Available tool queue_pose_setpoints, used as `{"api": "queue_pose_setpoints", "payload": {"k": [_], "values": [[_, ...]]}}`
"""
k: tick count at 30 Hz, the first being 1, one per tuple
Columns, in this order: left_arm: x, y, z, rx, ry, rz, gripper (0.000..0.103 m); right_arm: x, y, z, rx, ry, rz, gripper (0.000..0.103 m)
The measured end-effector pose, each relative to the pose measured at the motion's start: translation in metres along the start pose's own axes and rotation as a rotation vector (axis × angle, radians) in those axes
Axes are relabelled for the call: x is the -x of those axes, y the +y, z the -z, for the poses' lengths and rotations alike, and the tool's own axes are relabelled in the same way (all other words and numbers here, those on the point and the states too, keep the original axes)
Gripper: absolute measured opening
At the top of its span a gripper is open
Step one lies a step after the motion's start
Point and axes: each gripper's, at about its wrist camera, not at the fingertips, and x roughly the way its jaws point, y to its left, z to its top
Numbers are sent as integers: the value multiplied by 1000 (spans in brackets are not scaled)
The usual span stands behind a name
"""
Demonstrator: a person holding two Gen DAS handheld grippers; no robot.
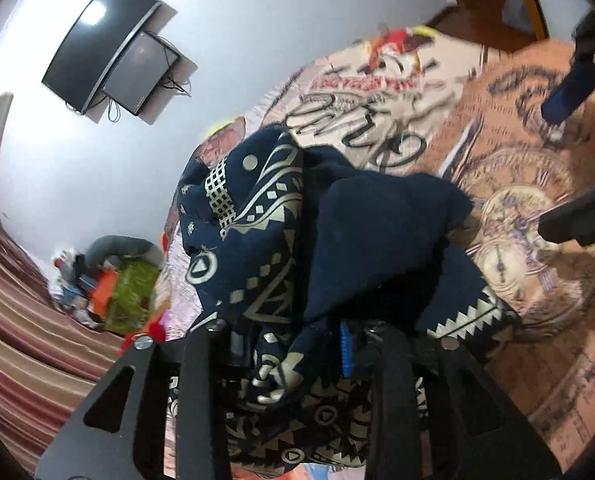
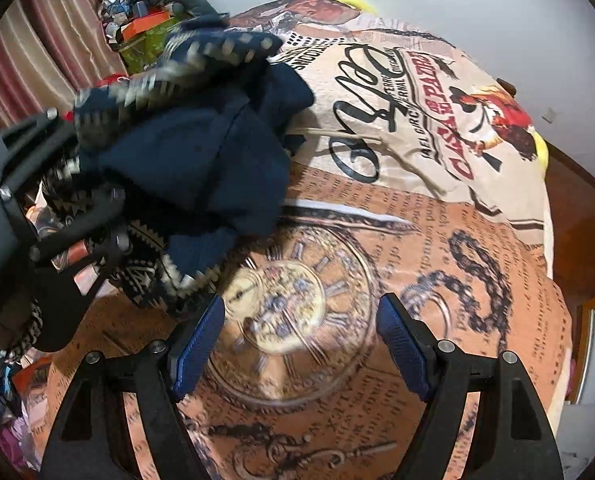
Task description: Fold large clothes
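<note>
the left gripper point(image 1: 297, 344) sat at the bottom centre of the left wrist view, with the dark blue patterned garment point(image 1: 337, 220) bunched between its fingers and heaped over them; whether the pads pressed on the cloth could not be told. in the right wrist view that garment lay in the upper left of the frame on the printed bedspread point(image 2: 437, 240). the right gripper point(image 2: 297, 344), bottom centre, had its jaws wide apart with nothing between them, above the clock print.
</note>
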Motion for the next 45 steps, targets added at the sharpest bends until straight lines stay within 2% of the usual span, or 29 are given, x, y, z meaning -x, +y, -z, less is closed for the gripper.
{"api": "queue_pose_setpoints", "payload": {"k": [1,3,5,7,10,12,14,15,18,20,22,23,24,25,26,29,32,36,38,39,41,45], "values": [[6,5,1,6,-25,16,40,2,-1,2,2,0,3,78],[27,11,7,-5,-83,72,62,6,-3,4,5,-3,12,78],[46,14,13,-30,-127,137,74,11,-6,4,0,-12,17,78],[62,21,19,-5,-144,184,75,19,-9,2,-12,-28,11,78],[78,49,23,124,-119,283,75,37,-13,-7,-39,-66,-8,78],[88,81,26,227,-118,318,75,48,-12,-15,-50,-89,-33,78],[97,111,32,317,-131,299,75,56,-7,-24,-53,-104,-68,78],[97,130,36,365,-130,264,77,60,-3,-31,-52,-114,-92,78],[81,180,51,477,-92,153,82,64,9,-49,-49,-130,-146,78],[60,210,71,551,-24,125,82,63,18,-61,-51,-133,-183,78],[27,234,97,636,69,160,82,60,26,-68,-53,-135,-199,78],[14,245,113,686,109,195,82,56,31,-73,-52,-132,-207,78],[-4,253,134,766,152,269,82,53,32,-75,-52,-129,-211,78],[-12,257,148,817,171,318,82,49,35,-77,-54,-123,-215,78],[-26,260,170,904,197,399,82,42,39,-79,-54,-111,-219,78],[-50,259,215,1075,234,529,82,26,45,-79,-54,-78,-215,78],[-50,250,245,1150,231,532,82,7,48,-78,-60,-29,-204,78],[-33,237,269,1203,173,542,83,-8,52,-76,-51,5,-196,78],[-35,228,273,1246,162,601,85,-15,54,-78,-46,12,-192,78],[-41,221,274,1276,177,656,85,-17,55,-79,-46,15,-193,78],[-51,212,274,1335,187,712,85,-24,57,-81,-59,24,-209,78],[-73,203,272,1420,216,702,85,-37,68,-80,-50,49,-204,78]]}}
